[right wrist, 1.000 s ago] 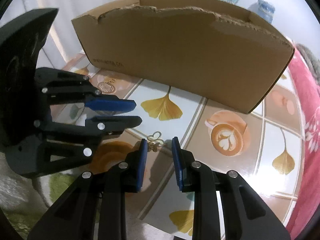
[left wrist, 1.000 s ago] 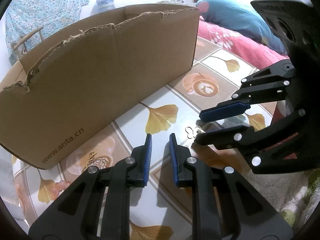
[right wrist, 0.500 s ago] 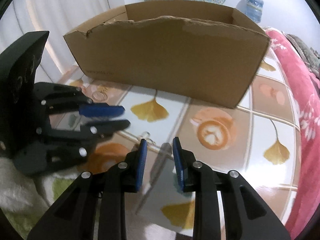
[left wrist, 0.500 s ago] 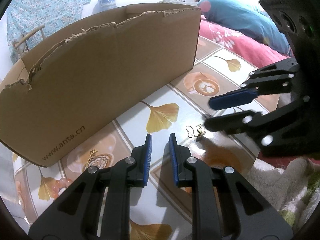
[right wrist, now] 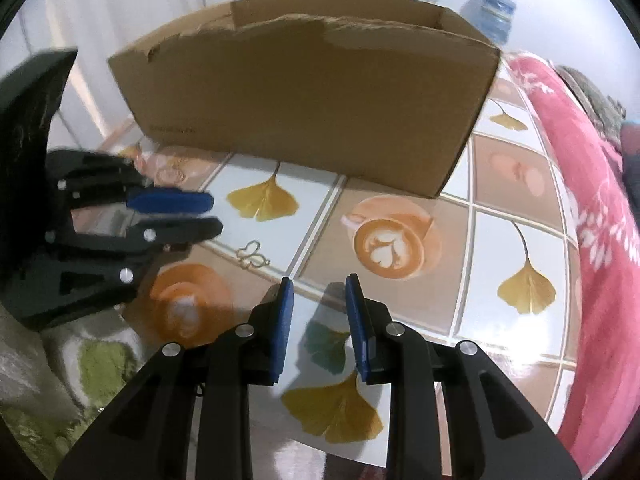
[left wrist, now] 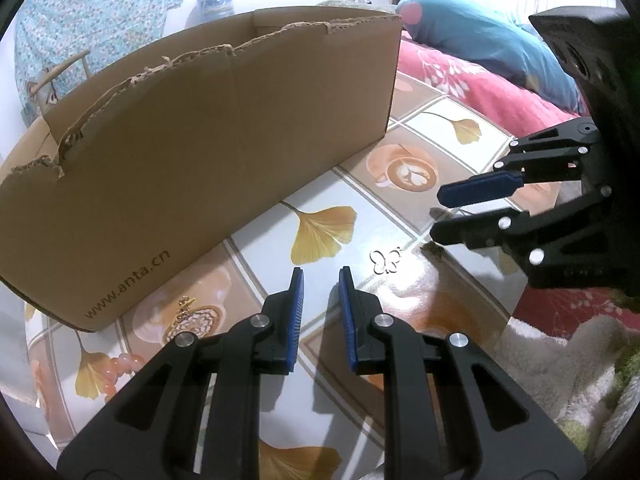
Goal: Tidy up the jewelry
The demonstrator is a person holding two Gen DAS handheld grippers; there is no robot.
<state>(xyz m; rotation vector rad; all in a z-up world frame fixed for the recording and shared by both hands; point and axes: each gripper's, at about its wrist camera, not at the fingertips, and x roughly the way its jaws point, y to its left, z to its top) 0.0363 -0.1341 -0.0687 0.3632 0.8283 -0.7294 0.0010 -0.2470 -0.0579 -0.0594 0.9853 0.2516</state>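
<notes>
A small gold butterfly-shaped piece (left wrist: pixel 385 261) (right wrist: pixel 252 256) lies on the patterned tablecloth in front of the cardboard box (left wrist: pixel 200 152) (right wrist: pixel 304 96). My left gripper (left wrist: pixel 321 280) (right wrist: pixel 214 214) hovers just short of it, jaws slightly apart and empty. My right gripper (right wrist: pixel 319 286) (left wrist: pixel 436 216) stands to the piece's right, also narrowly open and holding nothing. A gold round pendant (left wrist: pixel 188 318) and a string of pink beads (left wrist: pixel 120 368) lie near the box's left corner.
The tablecloth (right wrist: pixel 516 240) shows ginkgo leaves and coffee cups. A pink flowered blanket (right wrist: pixel 580 184) and a blue pillow (left wrist: pixel 480 44) border the right side. A fluffy white and green cloth (left wrist: pixel 560 360) (right wrist: pixel 92 364) lies at the near edge.
My right gripper has pulled away to the right from the butterfly piece, which now lies left of its fingertips instead of between them. The left gripper has stayed put.
</notes>
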